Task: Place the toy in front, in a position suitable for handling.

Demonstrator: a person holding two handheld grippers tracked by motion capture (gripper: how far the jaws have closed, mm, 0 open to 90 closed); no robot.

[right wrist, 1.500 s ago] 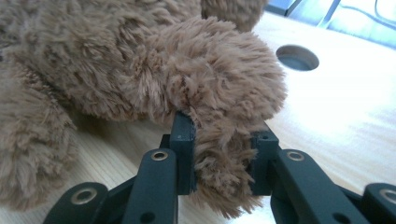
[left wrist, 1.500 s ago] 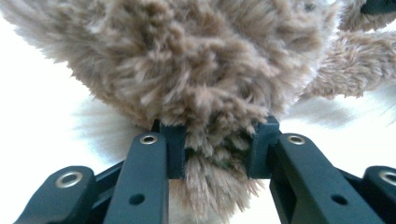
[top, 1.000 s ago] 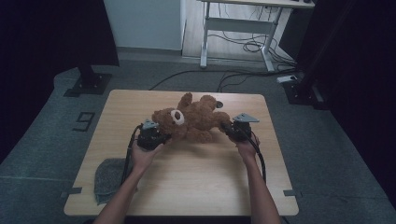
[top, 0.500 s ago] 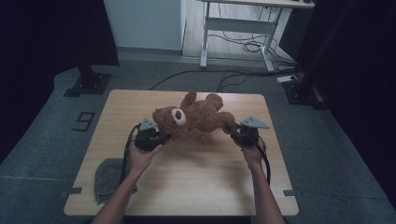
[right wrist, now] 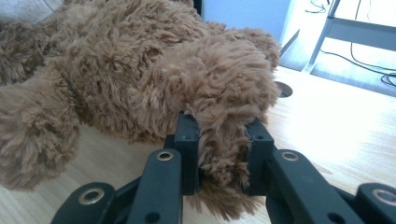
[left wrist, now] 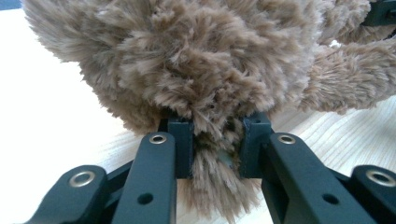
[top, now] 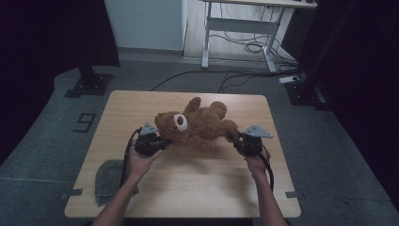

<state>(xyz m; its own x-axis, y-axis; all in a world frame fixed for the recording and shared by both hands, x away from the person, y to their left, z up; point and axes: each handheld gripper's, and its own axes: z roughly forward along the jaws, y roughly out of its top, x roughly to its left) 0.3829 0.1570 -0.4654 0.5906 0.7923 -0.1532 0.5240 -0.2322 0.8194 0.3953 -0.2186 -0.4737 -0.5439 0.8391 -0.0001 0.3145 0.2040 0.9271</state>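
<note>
Left gripper (top: pixel 162 141): nearest the person at 9 o'clock of the table's middle, clenched on a tuft of fur at the head end of the teddy bear (top: pixel 197 125); in the left gripper view the jaws of this gripper (left wrist: pixel 216 145) pinch plush between them.

Right gripper (top: pixel 235 138): at 3 o'clock of the table's middle, clenched on one of the bear's limbs; in the right gripper view the paw bulges over and between the jaws of this gripper (right wrist: pixel 221 151).

Teddy bear: lies across the middle of the wooden table (top: pixel 188 183), stretched between the two grippers, pale muzzle up, its other limbs pointing toward 12 o'clock. Whether it is lifted or resting on the wood I cannot tell for sure; in the right gripper view its body (right wrist: pixel 116 65) looks to touch the tabletop.

Grey cloth (top: pixel 109 181): at 7 o'clock, near the table's close left corner, well apart from the bear, untouched.

Done so far: both grasps look secure, one at each end of the toy.

Left to do: judging by the two-ended hold, the carrying or repositioning itself seems to lie ahead; the bear sits at the table's middle, and no goal spot can be made out.

Farther off: a white desk frame (top: pixel 240 28) with loose cables on the floor at 12 o'clock, beyond the table.
</note>
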